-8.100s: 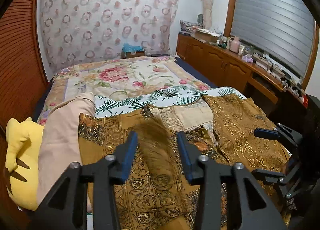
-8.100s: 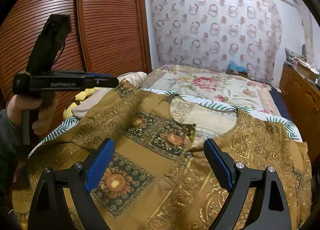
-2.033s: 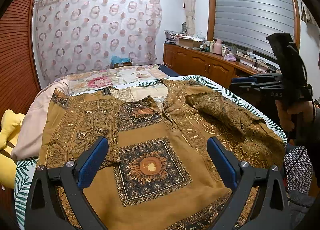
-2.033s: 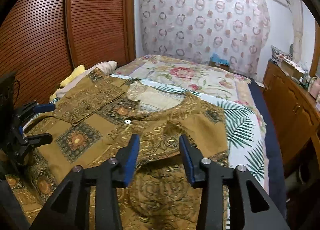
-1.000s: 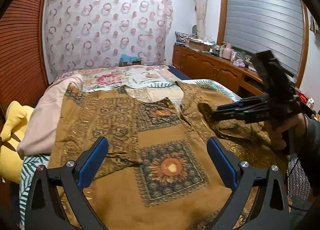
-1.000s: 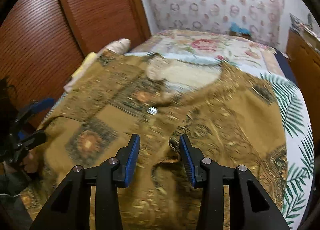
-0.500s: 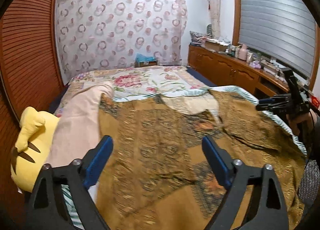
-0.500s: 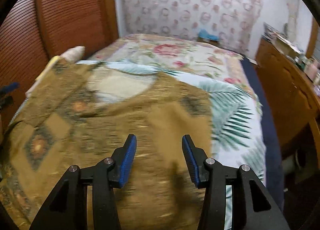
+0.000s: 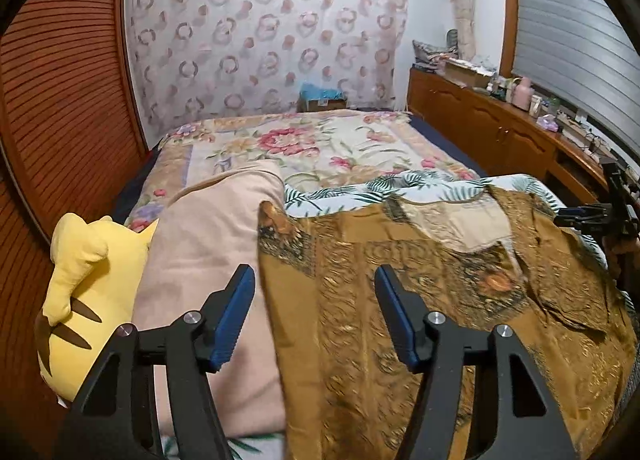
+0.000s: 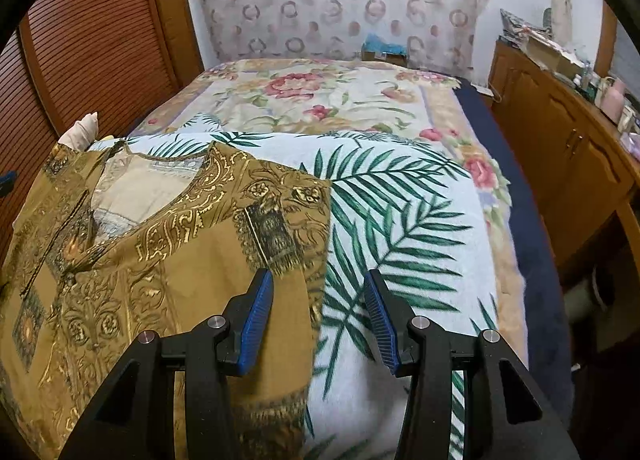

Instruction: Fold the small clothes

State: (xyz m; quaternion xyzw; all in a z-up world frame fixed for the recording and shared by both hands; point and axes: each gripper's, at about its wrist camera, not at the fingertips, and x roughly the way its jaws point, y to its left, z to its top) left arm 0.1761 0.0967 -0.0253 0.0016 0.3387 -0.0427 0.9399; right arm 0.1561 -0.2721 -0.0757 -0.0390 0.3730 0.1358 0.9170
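A brown and gold patterned shirt (image 9: 420, 300) lies spread on the palm-print blanket (image 10: 400, 228), its sleeves folded inward. My left gripper (image 9: 316, 316) is open over the shirt's left edge, near its left shoulder corner. My right gripper (image 10: 318, 318) is open over the shirt's right edge (image 10: 316, 260), which lies between its fingers. The shirt also fills the left of the right wrist view (image 10: 160, 252). The right gripper shows at the right edge of the left wrist view (image 9: 600, 216).
A beige folded cloth (image 9: 212, 252) and a yellow plush toy (image 9: 84, 284) lie left of the shirt. A floral bedspread (image 9: 320, 144) covers the far bed. A slatted wooden wardrobe (image 10: 100, 40) stands left. Wooden cabinets (image 10: 560, 148) with clutter run along the right.
Both grippers swung outward to the shirt's side edges. The left gripper narrowed from wide open; the right widened, having let go of the folded sleeve.
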